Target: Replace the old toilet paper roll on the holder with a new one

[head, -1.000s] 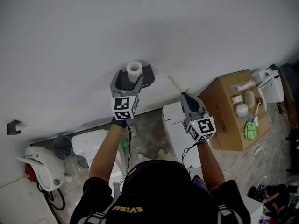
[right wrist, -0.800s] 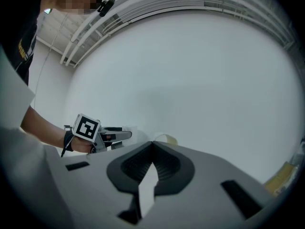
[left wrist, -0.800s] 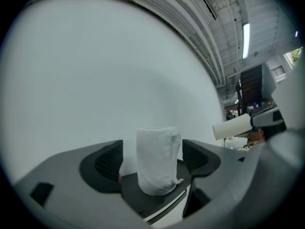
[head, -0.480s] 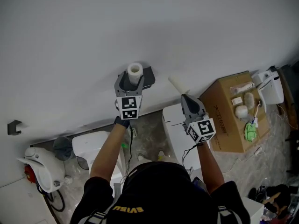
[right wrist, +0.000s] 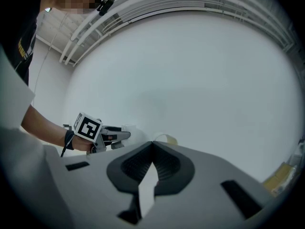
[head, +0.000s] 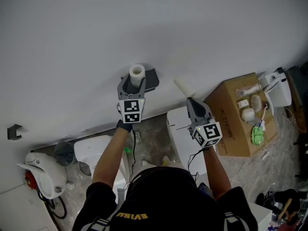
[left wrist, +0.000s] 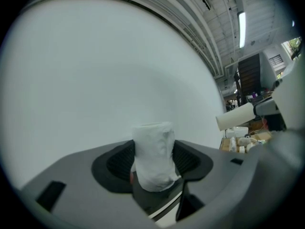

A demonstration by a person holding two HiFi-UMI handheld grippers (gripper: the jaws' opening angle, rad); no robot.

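A small white toilet paper roll (head: 137, 72) stands upright on the black wall holder (head: 153, 79). My left gripper (head: 134, 83) points at the wall with its jaws closing around this roll (left wrist: 153, 154). Both pads lie against its sides. My right gripper (head: 191, 100) is shut on the wall of a cream, tube-like roll (head: 184, 87), held up to the right of the holder and clear of it. Only the rim of that roll (right wrist: 165, 138) peeks over the shut jaws in the right gripper view. It also shows in the left gripper view as a cream roll (left wrist: 236, 120).
The white wall fills the top of the head view. Below stand a cardboard box (head: 230, 129) with several white rolls on it, a white cabinet (head: 180, 131), a toilet (head: 96, 150) and a white appliance (head: 41, 170). A dark hook (head: 13, 130) sits on the wall at left.
My left gripper's jaws have narrowed from wide open onto the roll on the holder, and that gripper has rolled a little straighter. The right gripper and its roll have stayed put.
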